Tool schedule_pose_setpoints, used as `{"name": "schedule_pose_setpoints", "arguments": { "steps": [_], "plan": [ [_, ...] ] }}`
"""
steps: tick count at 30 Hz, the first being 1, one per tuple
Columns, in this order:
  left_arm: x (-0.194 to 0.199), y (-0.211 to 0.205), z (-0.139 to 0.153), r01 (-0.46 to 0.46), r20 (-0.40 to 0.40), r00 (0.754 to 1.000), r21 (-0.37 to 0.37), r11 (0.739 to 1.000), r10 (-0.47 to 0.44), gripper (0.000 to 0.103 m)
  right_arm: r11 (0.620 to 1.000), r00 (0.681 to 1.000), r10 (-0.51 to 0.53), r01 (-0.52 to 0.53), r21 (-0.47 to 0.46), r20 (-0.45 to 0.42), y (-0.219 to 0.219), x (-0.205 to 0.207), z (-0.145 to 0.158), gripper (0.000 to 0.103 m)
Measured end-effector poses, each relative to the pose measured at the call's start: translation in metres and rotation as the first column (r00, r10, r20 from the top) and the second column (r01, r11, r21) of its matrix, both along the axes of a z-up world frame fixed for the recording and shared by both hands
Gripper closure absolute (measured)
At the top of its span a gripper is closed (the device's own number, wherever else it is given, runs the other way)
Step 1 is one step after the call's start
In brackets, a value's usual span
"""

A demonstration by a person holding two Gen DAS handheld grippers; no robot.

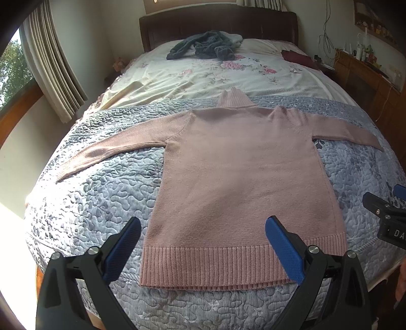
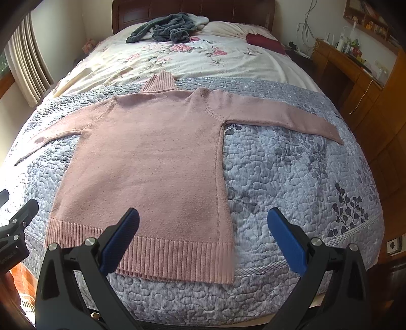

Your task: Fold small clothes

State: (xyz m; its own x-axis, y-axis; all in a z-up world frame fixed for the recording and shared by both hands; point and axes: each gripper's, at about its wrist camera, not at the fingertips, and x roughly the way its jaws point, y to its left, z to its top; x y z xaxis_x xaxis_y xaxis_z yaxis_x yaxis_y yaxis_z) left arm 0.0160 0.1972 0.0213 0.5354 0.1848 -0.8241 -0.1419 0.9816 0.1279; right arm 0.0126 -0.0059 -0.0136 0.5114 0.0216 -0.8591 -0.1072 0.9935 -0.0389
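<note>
- A pink sweater (image 1: 236,162) lies flat and spread out on a blue-grey quilt (image 1: 101,193) that covers the near half of the bed (image 2: 304,157), its ribbed hem toward the cameras and its ribbed high collar pointing toward the headboard (image 1: 218,22).
- Both sleeves stretch out sideways, one to each edge of the quilt.
- The left gripper (image 1: 203,228) hovers above the hem with its blue-padded fingers (image 1: 284,248) spread wide, nothing between them.
- The right gripper (image 2: 203,223) hangs over the sweater's lower right corner, fingers (image 2: 286,243) likewise wide apart and holding nothing; one finger sits over the knit, the other over bare quilt.
- Beyond the quilt a floral sheet (image 1: 203,73) shows, with a dark grey heap of cloth (image 1: 203,47) near the headboard and a dark red folded cloth (image 2: 265,42) to the right.
- Curtains (image 1: 50,68) hang by a window on the left; a wooden dresser (image 2: 355,83) stands at the right.
</note>
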Motion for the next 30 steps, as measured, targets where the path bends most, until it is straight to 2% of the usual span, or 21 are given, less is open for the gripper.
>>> {"name": "schedule_pose_setpoints", "arguments": {
  "steps": [30],
  "plan": [
    [0.007,-0.002,-0.008,0.005,-0.017,1.0,0.01,1.0,-0.005,0.004,1.0,1.0,-0.006,0.007,0.007,-0.018,-0.008,0.006,-0.01,0.003]
  ]
}}
